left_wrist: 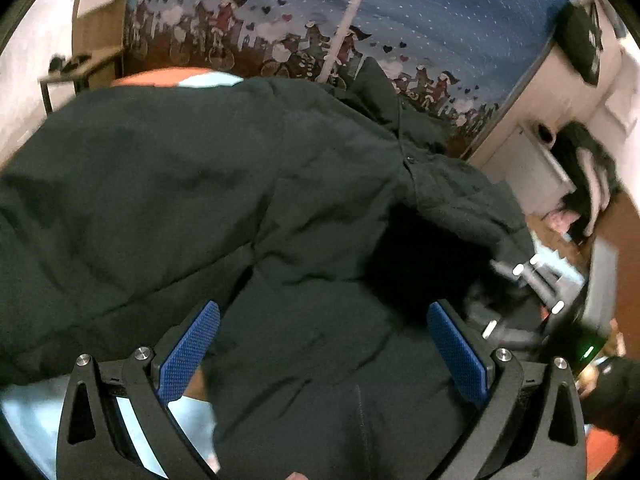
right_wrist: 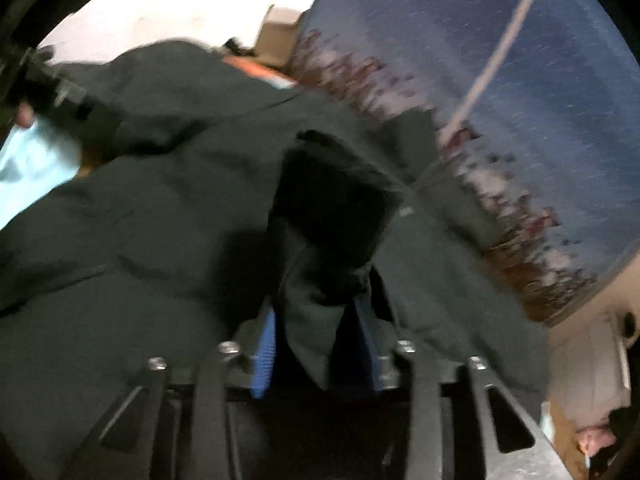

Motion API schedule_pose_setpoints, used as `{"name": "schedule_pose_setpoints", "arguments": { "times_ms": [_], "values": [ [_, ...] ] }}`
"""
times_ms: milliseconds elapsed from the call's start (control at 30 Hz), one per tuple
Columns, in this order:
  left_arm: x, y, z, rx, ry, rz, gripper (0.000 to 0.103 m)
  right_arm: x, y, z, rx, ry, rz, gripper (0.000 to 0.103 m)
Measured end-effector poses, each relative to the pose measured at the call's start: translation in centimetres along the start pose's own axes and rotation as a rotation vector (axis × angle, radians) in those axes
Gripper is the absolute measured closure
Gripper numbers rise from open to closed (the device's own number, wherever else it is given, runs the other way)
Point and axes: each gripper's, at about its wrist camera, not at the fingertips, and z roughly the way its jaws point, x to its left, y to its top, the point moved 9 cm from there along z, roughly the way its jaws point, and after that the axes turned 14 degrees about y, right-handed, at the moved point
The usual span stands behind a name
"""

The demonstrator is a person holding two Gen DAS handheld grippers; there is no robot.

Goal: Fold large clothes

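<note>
We had the dark coat (left_wrist: 208,184) rumpled, barely folded, spread ahead of both tools. Our left gripper (left_wrist: 320,354) gaped wide, empty; our right gripper (right_wrist: 320,344) stood half open, a fabric fold (right_wrist: 308,336) loose between its jaws.

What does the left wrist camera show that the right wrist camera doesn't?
Only the left wrist view shows the left gripper with its blue pads wide apart above the dark coat, nothing between them. Only the right wrist view shows the right gripper with a fold of coat fabric between its partly parted pads. Both show the coat lying on the blue printed bedspread and a pale blue cloth beside it.
</note>
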Motion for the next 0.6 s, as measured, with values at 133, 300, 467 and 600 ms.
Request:
{"name": "schedule_pose_setpoints", "arguments": {
  "times_ms": [133,300,467,600],
  "values": [
    [-0.6,-0.2,0.0,0.043,-0.119,-0.061,0.001,2.3,-1.2,0.4,-0.001,0.069,-0.026,0.017],
    [-2.6,-0.2,0.6,0.079,-0.207,-0.096,0.001,2.5,-2.5,-0.8,-0.023,0.111,0.033,0.017],
    [-5.0,0.5,2.8,0.126,-0.267,-0.141,0.001,1.6,-4.7,-3.9,-0.053,0.083,0.112,0.017],
    [-6.2,1.3,5.1,0.159,-0.284,-0.223,0.001,-1.8,-6.9,-5.5,-0.056,0.005,0.199,0.017]
  ]
}}
